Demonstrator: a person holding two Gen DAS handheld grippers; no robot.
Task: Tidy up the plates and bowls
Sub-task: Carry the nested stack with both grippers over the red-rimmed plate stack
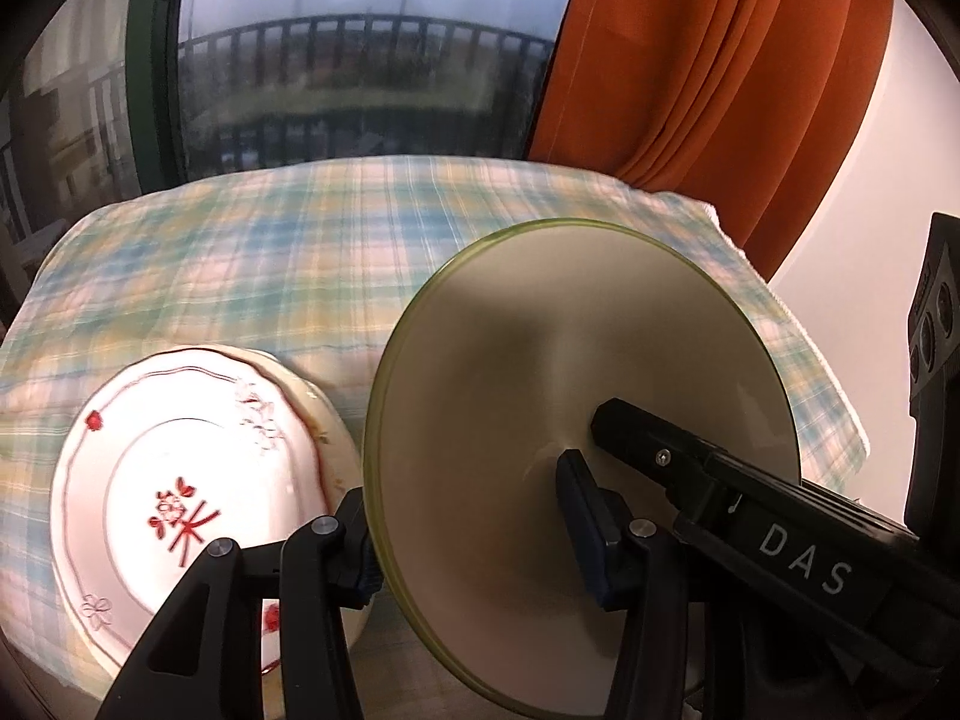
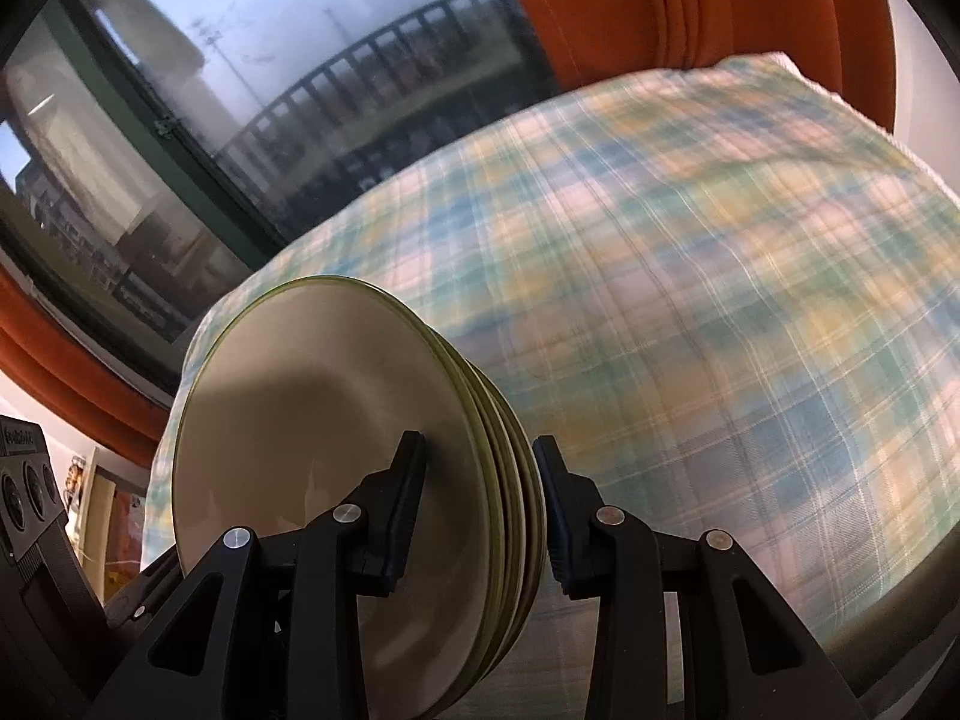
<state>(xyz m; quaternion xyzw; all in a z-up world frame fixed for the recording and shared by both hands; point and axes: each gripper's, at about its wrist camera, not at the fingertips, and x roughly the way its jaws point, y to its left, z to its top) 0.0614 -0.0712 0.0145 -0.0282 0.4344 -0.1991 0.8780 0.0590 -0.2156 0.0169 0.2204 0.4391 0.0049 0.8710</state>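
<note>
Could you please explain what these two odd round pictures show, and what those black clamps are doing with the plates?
Each picture comes from a camera mounted on a hand-held two-finger gripper, looking along its fingers; a person carries one in each hand. The left gripper and the right gripper both clamp one stack of green-rimmed plates, from opposite sides. In the left view, the right gripper's finger lies across the top plate. Below is a checked tablecloth, and on it a white floral plate resting in a bowl.
</note>
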